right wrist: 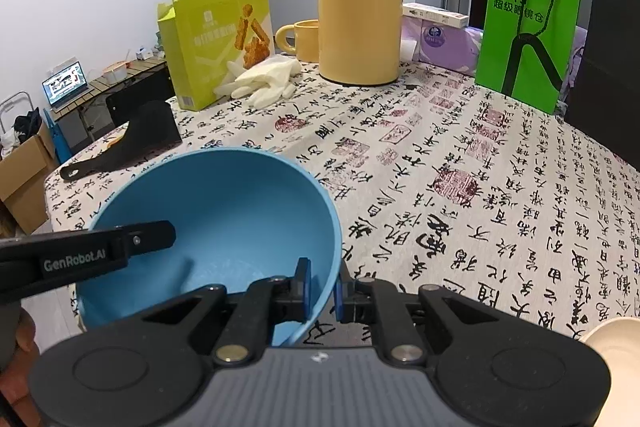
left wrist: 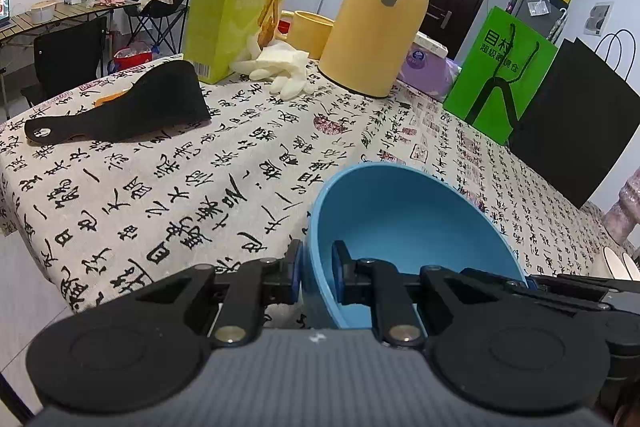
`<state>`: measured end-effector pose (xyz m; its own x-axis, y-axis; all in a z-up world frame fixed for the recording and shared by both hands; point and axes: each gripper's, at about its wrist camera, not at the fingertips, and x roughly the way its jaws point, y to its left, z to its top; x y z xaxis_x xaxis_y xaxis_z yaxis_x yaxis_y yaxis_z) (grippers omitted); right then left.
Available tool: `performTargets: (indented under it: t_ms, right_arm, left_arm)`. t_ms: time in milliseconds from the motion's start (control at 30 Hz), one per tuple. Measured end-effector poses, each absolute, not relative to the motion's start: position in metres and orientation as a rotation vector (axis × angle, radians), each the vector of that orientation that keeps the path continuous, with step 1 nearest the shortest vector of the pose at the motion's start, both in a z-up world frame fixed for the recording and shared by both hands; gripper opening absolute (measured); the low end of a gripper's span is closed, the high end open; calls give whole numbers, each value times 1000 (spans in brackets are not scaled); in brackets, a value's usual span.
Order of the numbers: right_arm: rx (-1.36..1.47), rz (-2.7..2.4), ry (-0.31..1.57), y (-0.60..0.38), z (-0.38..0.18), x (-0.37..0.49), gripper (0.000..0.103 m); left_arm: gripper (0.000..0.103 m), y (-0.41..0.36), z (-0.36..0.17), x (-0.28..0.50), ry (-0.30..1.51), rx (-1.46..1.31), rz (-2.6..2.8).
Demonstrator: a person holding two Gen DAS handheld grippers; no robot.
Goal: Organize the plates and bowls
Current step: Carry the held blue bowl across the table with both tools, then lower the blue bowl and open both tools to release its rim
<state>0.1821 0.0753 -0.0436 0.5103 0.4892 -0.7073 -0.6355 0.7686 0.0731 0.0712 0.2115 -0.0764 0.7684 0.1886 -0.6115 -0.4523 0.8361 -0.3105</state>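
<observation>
"GenRobot.AI" in white on the black left hand-held gripper (right wrist: 170, 233) finger; "目村" on the upright green paper bag (right wrist: 528, 31); calligraphy on the tabletop (right wrist: 460, 187) cloth unreadable.

From my right wrist camera, open tablecloth (right wrist: 460, 163) runs from 12 to 3 o'clock, wide enough to pass a gripper. At 12 o'clock a tall yellow thermos jug (right wrist: 360, 7) blocks the far edge, with a green snack box (right wrist: 218, 39) and white gloves (right wrist: 264, 81) at 11. A green paper bag (right wrist: 526, 31) and black bag (right wrist: 612, 67) wall off 1 to 2 o'clock. A black spatula-shaped object (right wrist: 140, 137) lies at 10. A cream dish rim (right wrist: 612, 343) sits at 4.
</observation>
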Motion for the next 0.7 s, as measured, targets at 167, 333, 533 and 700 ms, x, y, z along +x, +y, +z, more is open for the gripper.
performTargets:
  t_ms: [167, 333, 533, 700]
  right_arm:
    - [-200, 685, 785, 73, -46, 182, 11]
    - [-192, 699, 790, 73, -45, 182, 15]
    - [-131, 735, 776, 63, -40, 180, 28]
    - [-97, 759, 738, 53, -30, 177, 49]
  left_arm:
    - [16, 210, -78, 73, 606, -461, 363]
    - [17, 210, -77, 72, 607, -469, 356]
    - [26, 212, -71, 67, 577, -468, 352]
    - [43, 209, -63, 61, 536, -442, 364]
